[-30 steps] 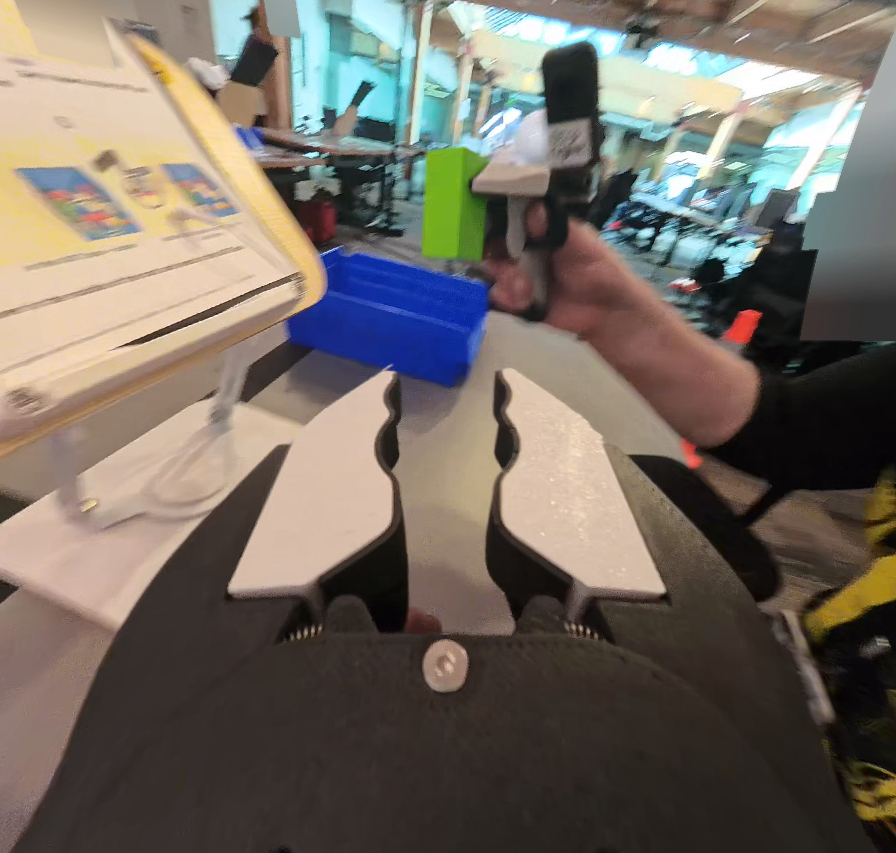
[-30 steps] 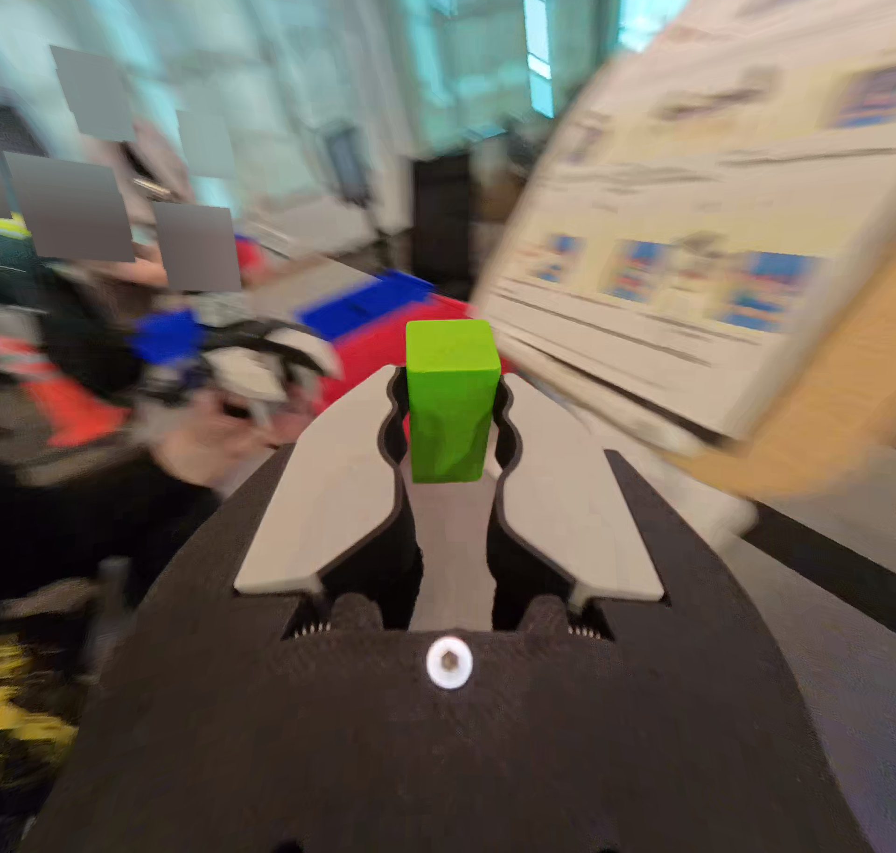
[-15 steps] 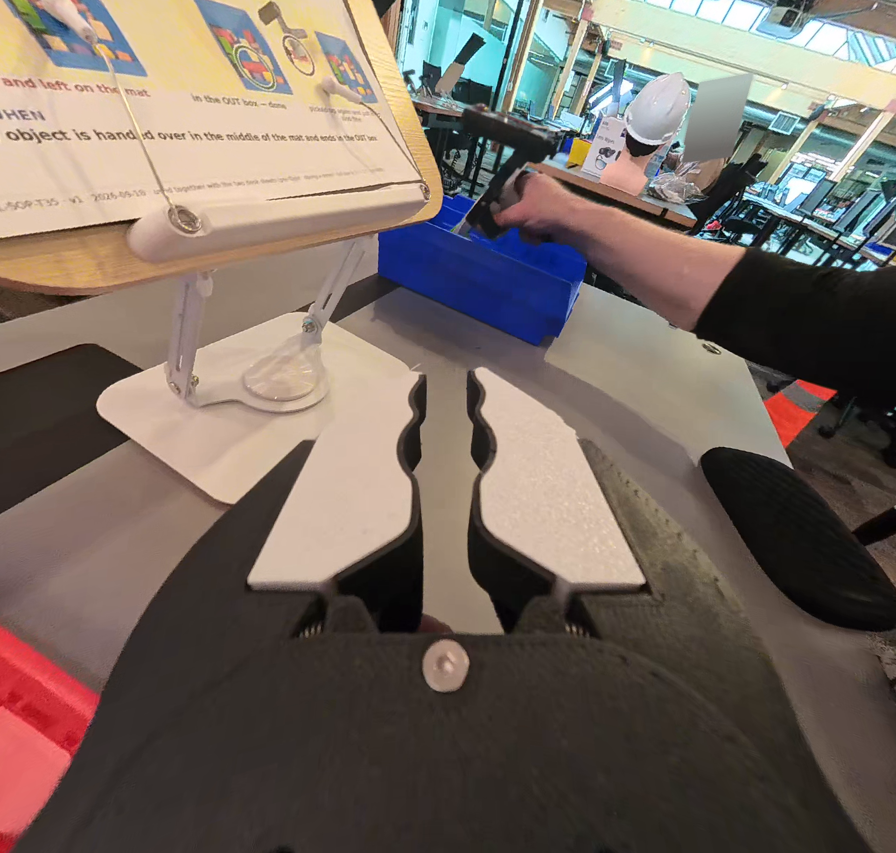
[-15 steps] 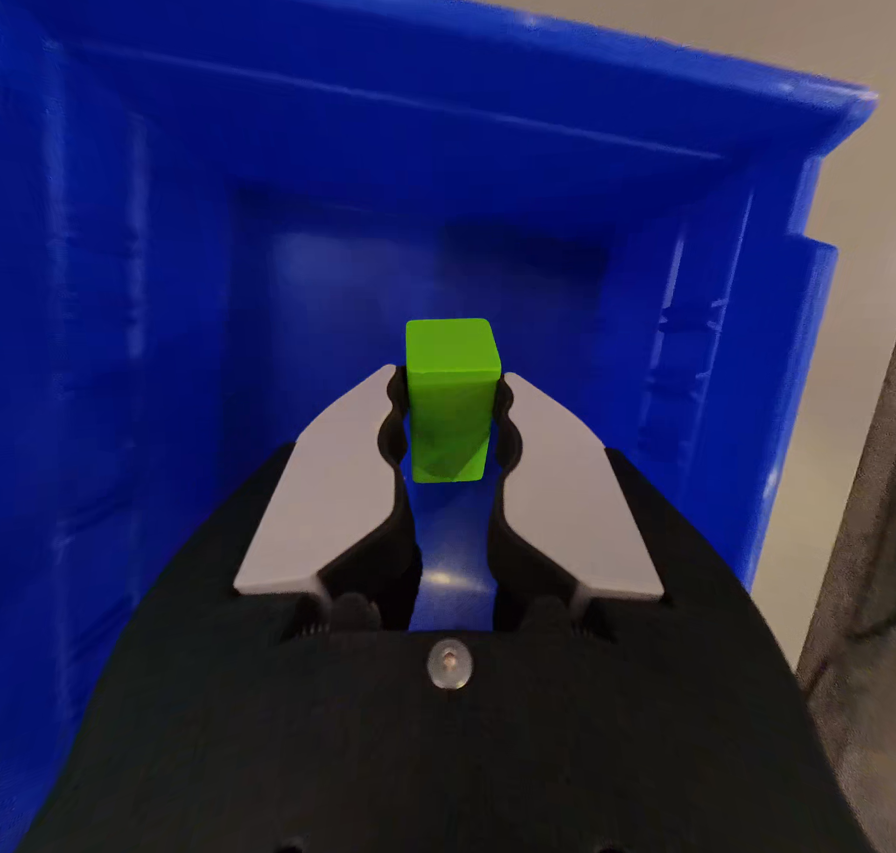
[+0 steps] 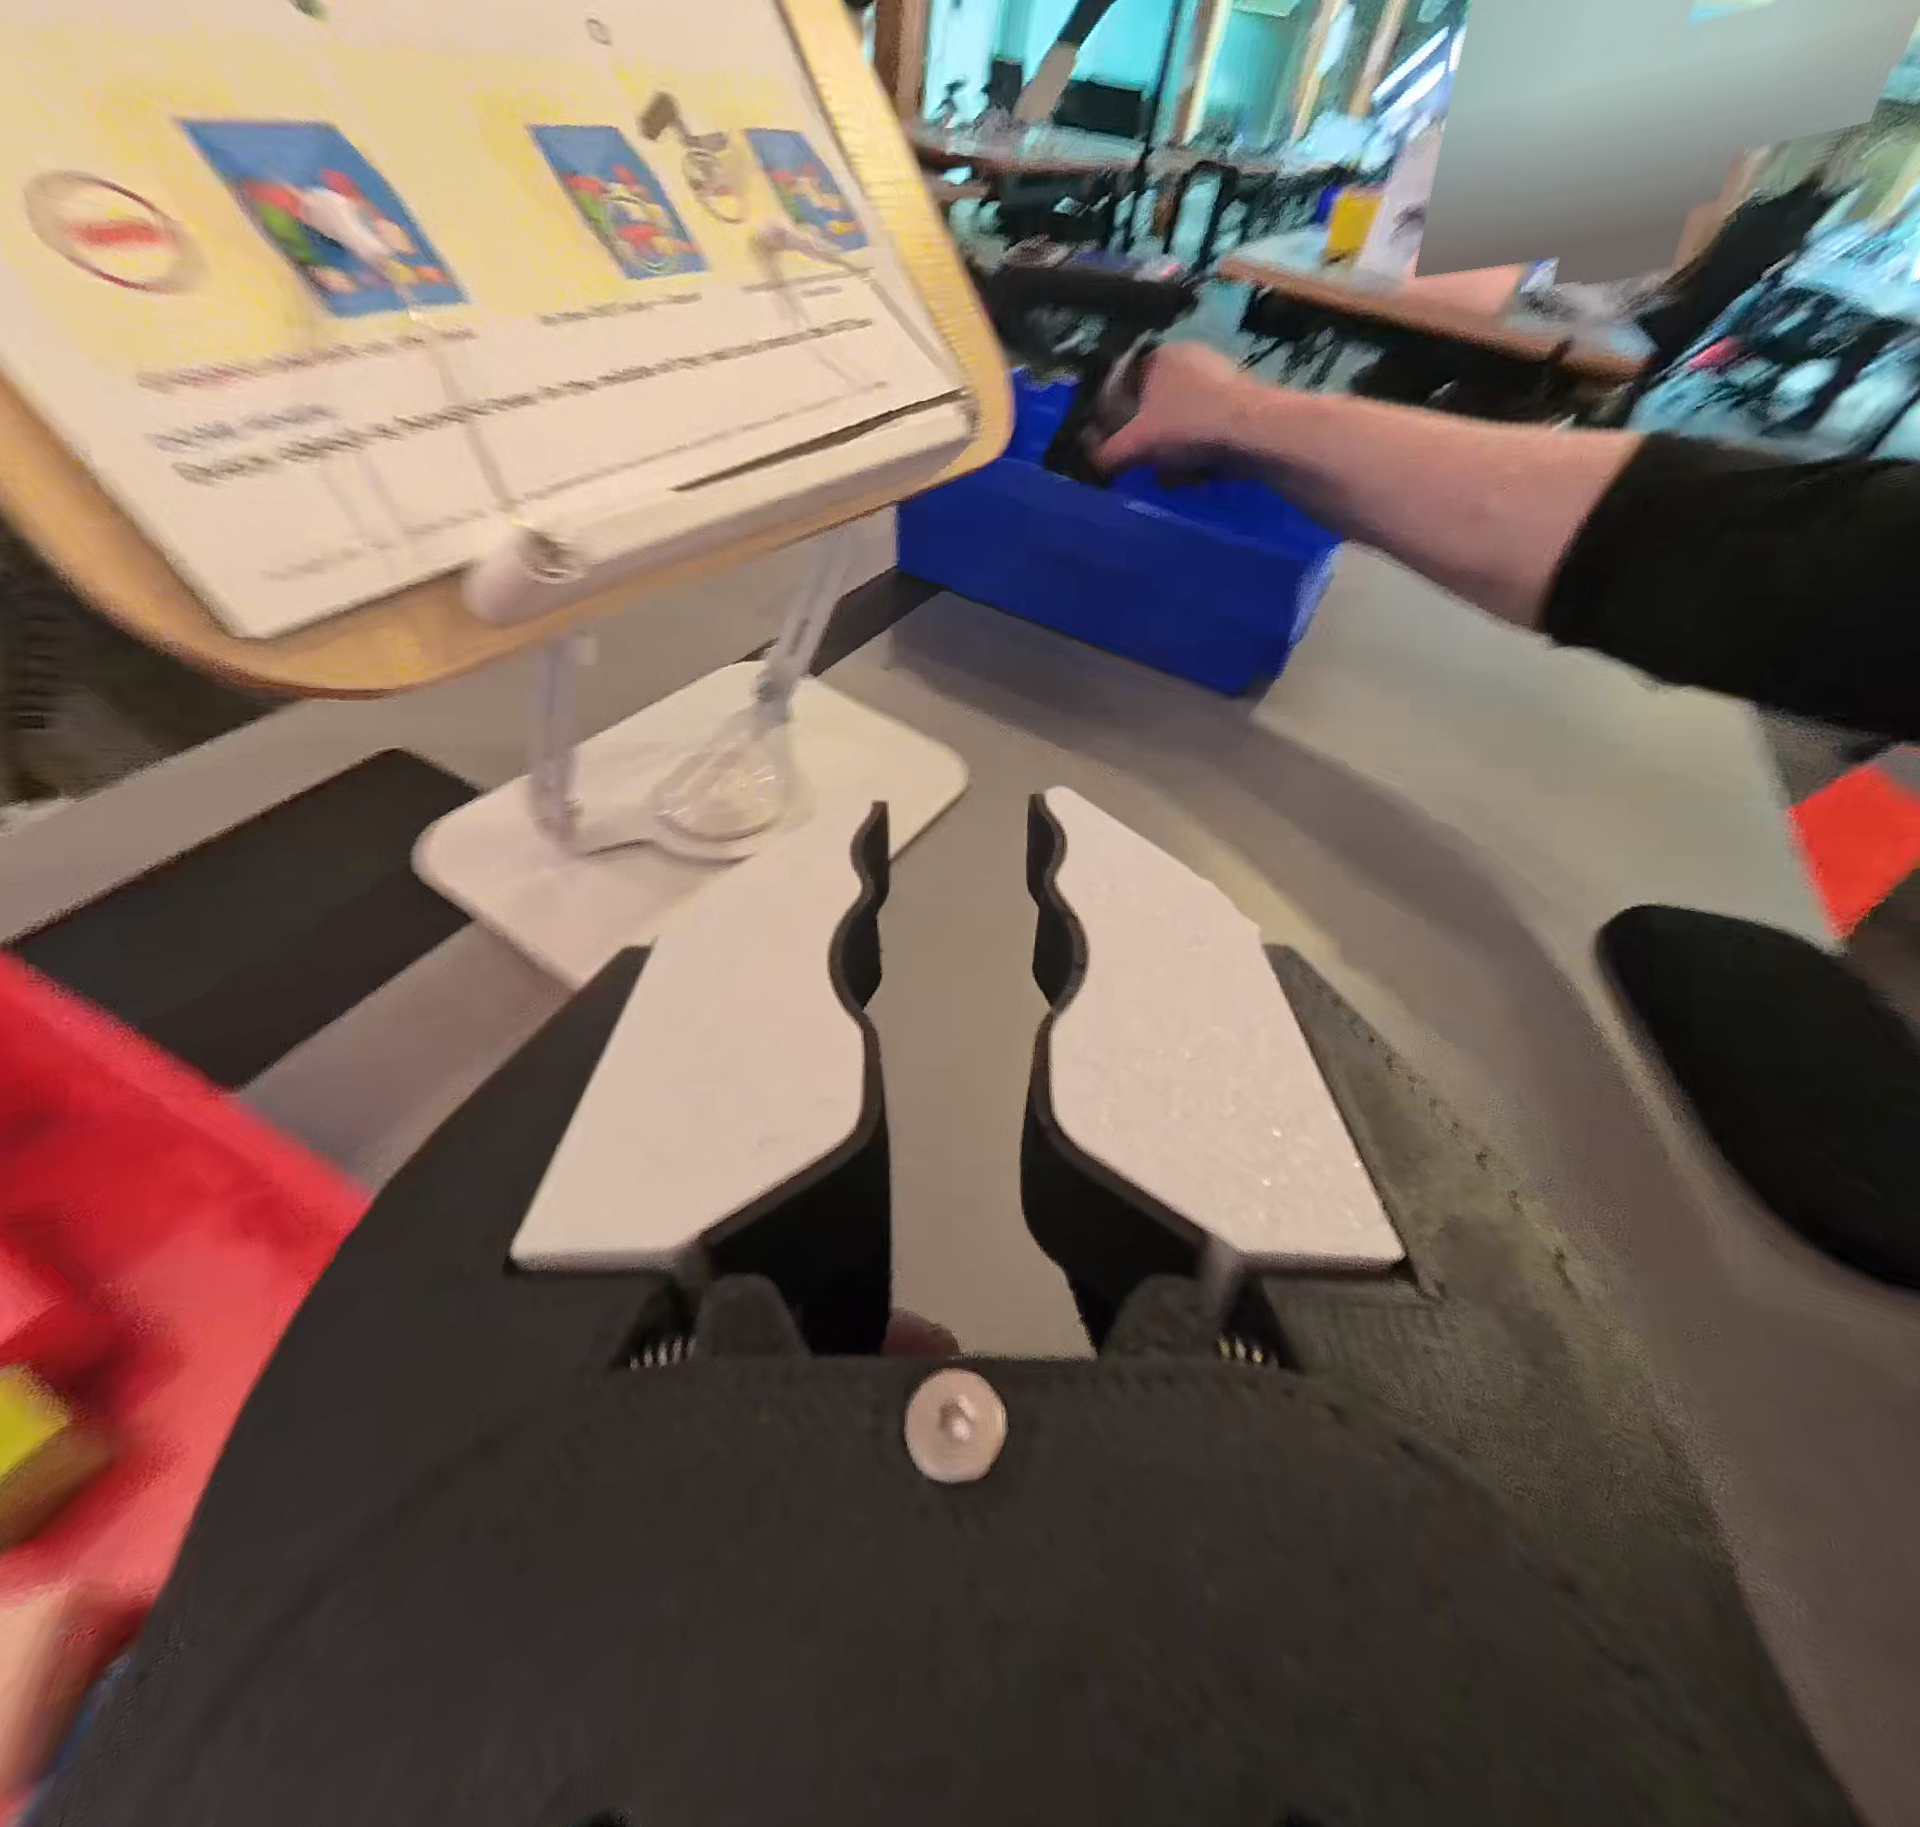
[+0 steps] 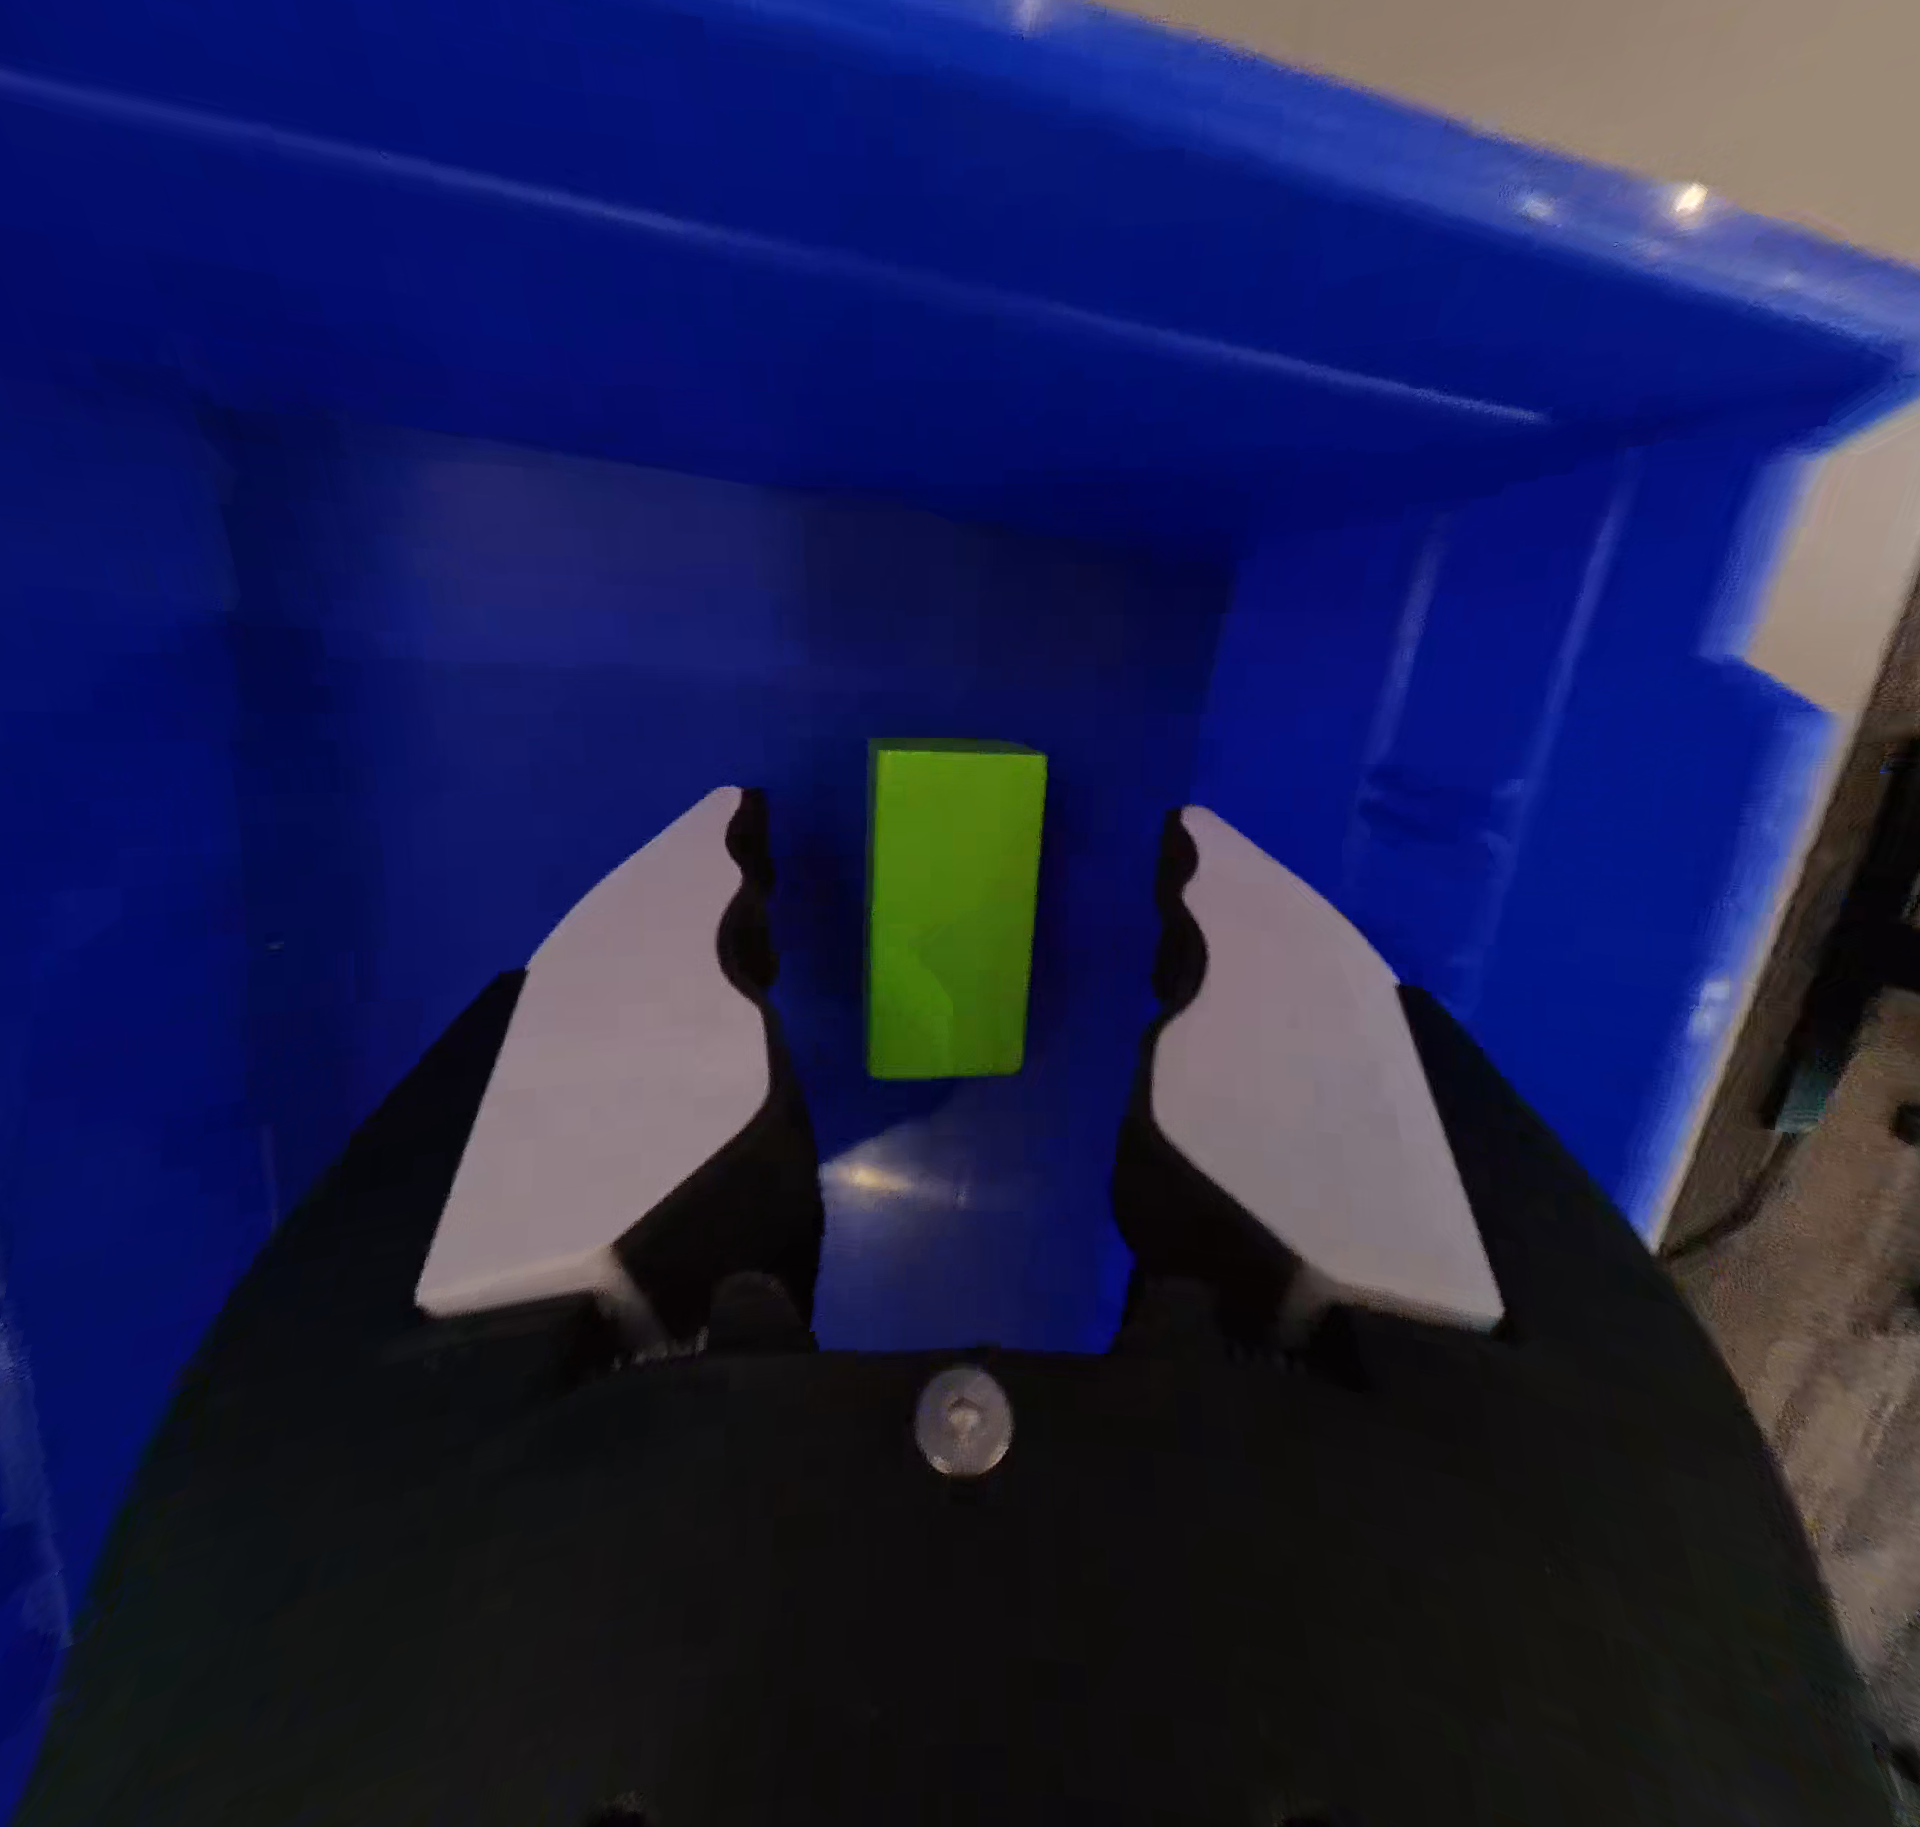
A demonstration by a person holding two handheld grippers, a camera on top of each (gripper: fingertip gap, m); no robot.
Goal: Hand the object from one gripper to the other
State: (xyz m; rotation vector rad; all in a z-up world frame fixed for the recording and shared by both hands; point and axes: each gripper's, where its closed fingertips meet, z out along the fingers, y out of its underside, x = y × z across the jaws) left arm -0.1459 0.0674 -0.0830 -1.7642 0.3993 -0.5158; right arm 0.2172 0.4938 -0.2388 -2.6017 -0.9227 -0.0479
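The green block (image 6: 954, 910) lay on the floor of the blue bin (image 6: 727, 343), at the centre of the right wrist view. It sat between the fingers of my right tool (image 6: 961, 811), with blue showing on both sides of it, so neither pad pressed on it; that tool was spread wide and held nothing. The bin's far wall ran across the upper part of that frame, its corner at upper right.

In the left wrist view the same bin (image 5: 1101, 572) stood on the grey counter (image 5: 1455, 769) right of centre, with my right hand (image 5: 1164, 416) reaching down into it. My left tool (image 5: 956, 816) filled the lower middle of the frame, its fingers a little apart with only bare counter between them. A tilted instruction board (image 5: 468, 271) on a white stand (image 5: 686, 842) filled the upper left, and a blurred red bin (image 5: 125, 1258) sat at lower left.
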